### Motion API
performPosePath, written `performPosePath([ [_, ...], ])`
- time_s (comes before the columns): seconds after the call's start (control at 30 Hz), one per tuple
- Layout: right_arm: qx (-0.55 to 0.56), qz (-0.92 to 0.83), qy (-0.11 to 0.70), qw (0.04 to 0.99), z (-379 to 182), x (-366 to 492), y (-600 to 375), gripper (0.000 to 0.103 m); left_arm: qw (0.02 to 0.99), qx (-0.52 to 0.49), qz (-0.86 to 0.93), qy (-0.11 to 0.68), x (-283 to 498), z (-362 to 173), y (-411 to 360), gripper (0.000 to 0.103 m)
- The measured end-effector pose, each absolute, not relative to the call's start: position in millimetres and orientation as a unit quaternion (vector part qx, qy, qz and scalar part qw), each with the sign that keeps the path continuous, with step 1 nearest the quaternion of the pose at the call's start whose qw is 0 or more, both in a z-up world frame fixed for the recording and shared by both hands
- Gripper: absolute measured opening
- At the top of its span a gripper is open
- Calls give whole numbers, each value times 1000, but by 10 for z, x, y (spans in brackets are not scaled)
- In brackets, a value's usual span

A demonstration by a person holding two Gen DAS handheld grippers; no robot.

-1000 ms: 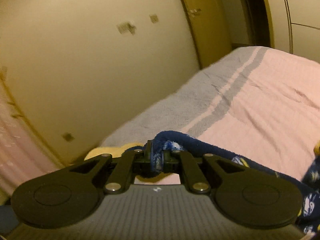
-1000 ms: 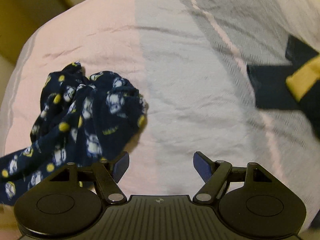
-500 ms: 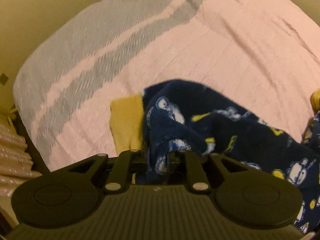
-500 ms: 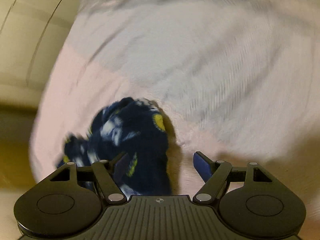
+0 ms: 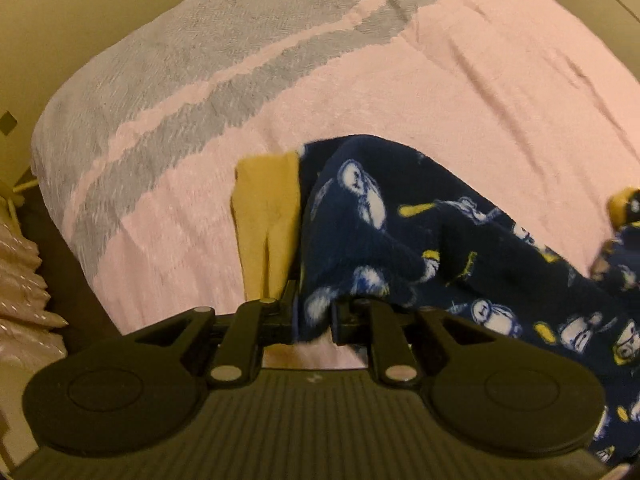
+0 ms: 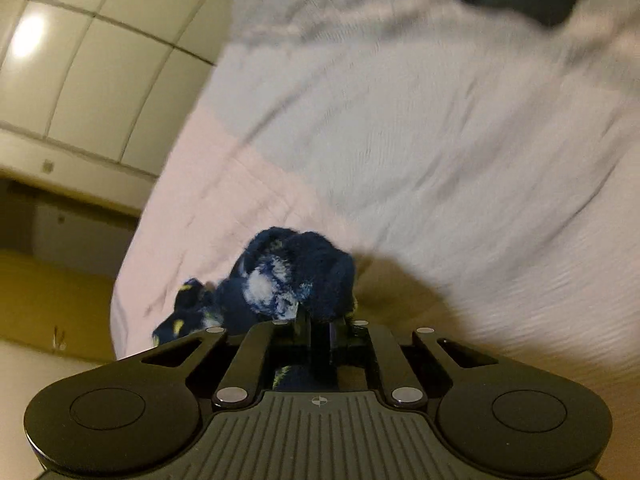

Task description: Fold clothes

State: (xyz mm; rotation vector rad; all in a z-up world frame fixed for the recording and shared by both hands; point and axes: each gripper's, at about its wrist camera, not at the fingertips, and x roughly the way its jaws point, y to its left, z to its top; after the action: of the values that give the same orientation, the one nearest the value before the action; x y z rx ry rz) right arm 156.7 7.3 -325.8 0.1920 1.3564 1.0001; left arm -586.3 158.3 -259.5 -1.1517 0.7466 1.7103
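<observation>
Left wrist: pyjamas between tongs.

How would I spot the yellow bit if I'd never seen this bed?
Find the bed's pink blanket with grey stripes. On it lies a navy fleece garment printed with little white figures. The yellow cuff is the plain mustard band at the garment's end, just ahead of the left gripper: the only patch without any print.

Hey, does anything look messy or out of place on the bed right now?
Only the navy printed garment: it lies bunched and unfolded on the pink blanket, pinched by the left gripper and right gripper. Nothing looks spilled or damaged.
</observation>
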Motion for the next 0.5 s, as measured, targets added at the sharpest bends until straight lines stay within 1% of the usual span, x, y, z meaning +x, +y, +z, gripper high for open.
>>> performPosePath([
  [0.03,77,447,590,667,-3177,1652,-51,6,460,-471,689,302,-5834,-2599,1528,14],
  [0.07,56,441,589,675,-3179,1724,-147,11,462,-474,685,304,-5792,-2611,1464,15],
  [0.1,23,418,601,681,-3245,1785,-204,20,462,-477,682,306,-5756,-2624,1412,15],
  [0.13,-16,380,609,696,-3291,1817,-243,43,460,-479,680,310,-5721,-2639,1360,15],
  [0.17,-58,336,611,714,-3323,1838,-280,45,457,-483,678,313,-5690,-2647,1301,15],
  [0.2,-73,328,604,723,-3283,1801,-299,45,455,-487,677,313,-5671,-2646,1249,15],
  [0.3,-81,352,569,739,-3067,1611,-336,46,452,-493,676,309,-5647,-2601,1112,15],
  [0.4,-124,439,525,719,-2831,1107,-5,51,448,-490,678,317,-5635,-2565,1075,15],
  [0.43,-135,465,509,712,-2791,945,113,60,448,-489,678,318,-5635,-2561,1082,16],
  [0.47,-139,477,501,708,-2792,818,236,72,447,-489,678,319,-5638,-2558,1102,17],
  [0.5,-138,485,495,707,-2811,706,360,75,447,-489,678,319,-5643,-2557,1128,20],
])
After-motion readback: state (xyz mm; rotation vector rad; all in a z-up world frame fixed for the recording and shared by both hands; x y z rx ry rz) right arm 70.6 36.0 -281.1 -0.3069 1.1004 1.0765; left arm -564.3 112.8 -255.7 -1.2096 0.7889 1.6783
